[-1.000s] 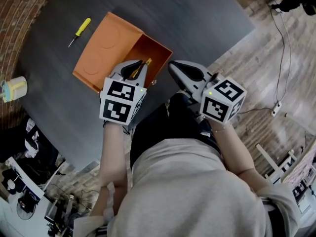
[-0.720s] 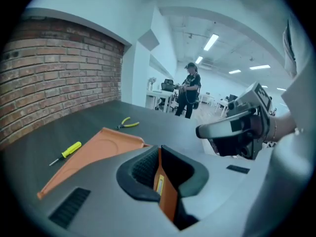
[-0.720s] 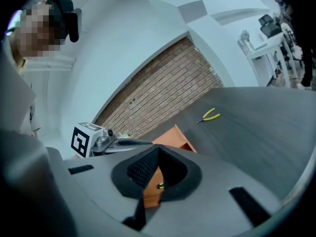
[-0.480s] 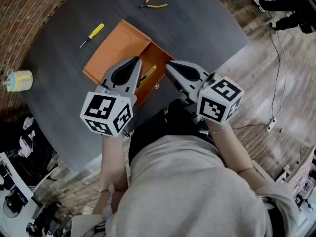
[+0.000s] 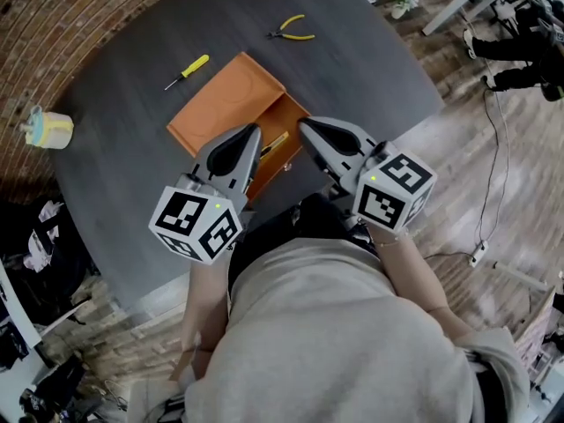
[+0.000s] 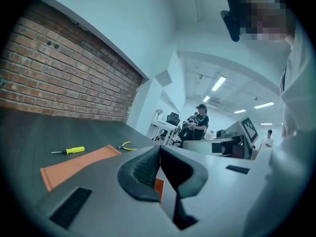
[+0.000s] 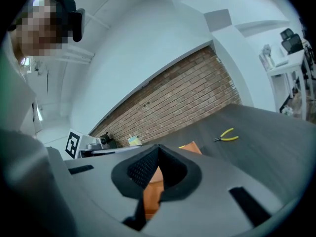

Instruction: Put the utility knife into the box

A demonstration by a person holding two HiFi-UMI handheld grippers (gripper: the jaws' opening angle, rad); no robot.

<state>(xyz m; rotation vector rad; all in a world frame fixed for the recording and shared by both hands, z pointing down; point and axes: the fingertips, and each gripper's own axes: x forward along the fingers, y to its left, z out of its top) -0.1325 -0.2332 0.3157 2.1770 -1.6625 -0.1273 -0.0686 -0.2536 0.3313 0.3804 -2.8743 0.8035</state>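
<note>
The orange box [image 5: 291, 117] stands open near the table's front edge, its lid [image 5: 227, 106] laid flat to the left. Inside it lies the yellow and black utility knife [image 5: 274, 144], partly hidden behind my left gripper. My left gripper [image 5: 254, 131] hangs just before the box, shut and holding nothing. My right gripper [image 5: 304, 125] hovers at the box's right front corner, also shut and bare. In the left gripper view the jaws [image 6: 159, 150] meet above the lid [image 6: 74, 165]. Through the right gripper [image 7: 158, 149] a strip of orange box [image 7: 152, 186] shows.
A yellow screwdriver [image 5: 187, 70] lies left of the lid and yellow pliers [image 5: 293, 30] lie beyond the box on the dark round table [image 5: 370, 60]. A pale cup [image 5: 48, 128] stands at the far left. A brick wall and wooden floor surround the table; people stand in the distance.
The left gripper let go of the knife, which now lies in the box, and drew back toward the body. The right gripper barely shifted.
</note>
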